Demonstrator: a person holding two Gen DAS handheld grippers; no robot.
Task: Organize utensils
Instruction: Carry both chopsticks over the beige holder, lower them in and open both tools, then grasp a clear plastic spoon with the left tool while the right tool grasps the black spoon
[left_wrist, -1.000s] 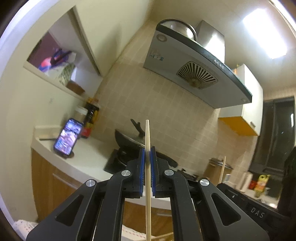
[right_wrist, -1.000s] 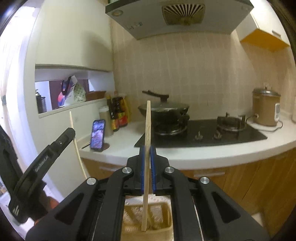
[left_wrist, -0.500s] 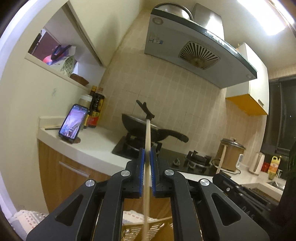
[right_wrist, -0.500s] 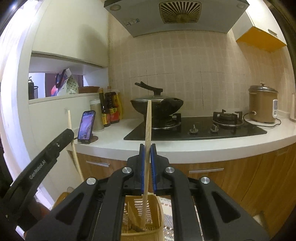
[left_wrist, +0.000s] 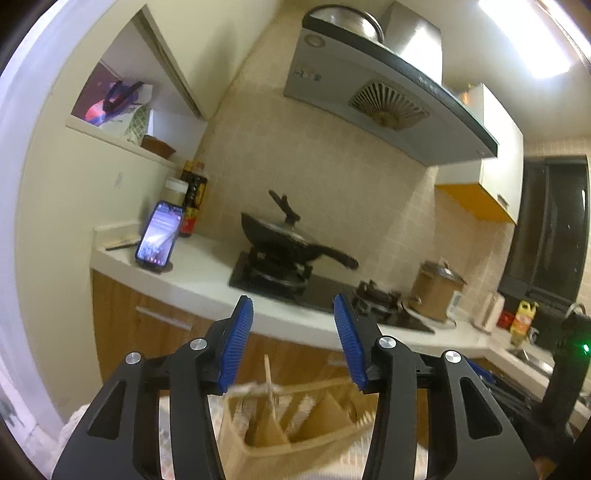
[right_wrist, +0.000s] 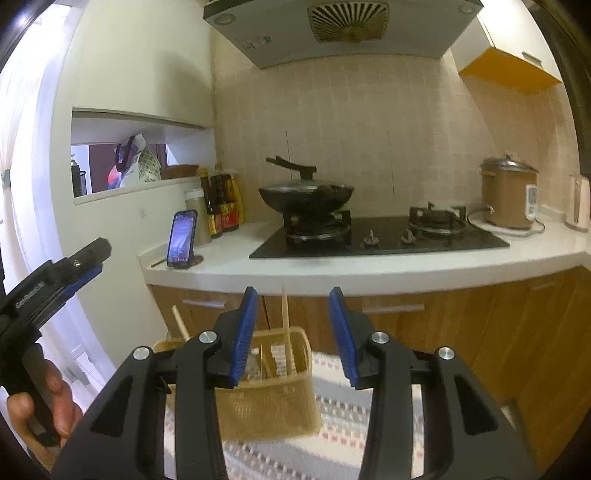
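My left gripper (left_wrist: 293, 332) has its jaws opening, and nothing is pressed between its blue pads (left_wrist: 238, 339). Below it sits a yellow plastic utensil basket (left_wrist: 258, 443) with a wooden chopstick (left_wrist: 269, 376) standing in it. My right gripper (right_wrist: 293, 325) also has its jaws opening. A chopstick (right_wrist: 285, 325) stands in the gap, free of both pads, with its lower end in the basket (right_wrist: 273, 398). Another chopstick (right_wrist: 180, 325) leans at the basket's left. In the right wrist view the left gripper (right_wrist: 55, 273) shows at the left edge, held by a hand (right_wrist: 55, 406).
The basket rests on a patterned cloth (right_wrist: 340, 435). Behind runs a white countertop (right_wrist: 369, 269) over wooden cabinets, with a black wok (right_wrist: 306, 195) on the stove, a propped phone (right_wrist: 181, 236), sauce bottles (right_wrist: 221, 210) and a brown rice cooker (right_wrist: 508, 195).
Both grippers were shut on upright chopsticks; both have now opened and let go. The chopsticks have dropped into the basket, and both views have tipped down toward it.
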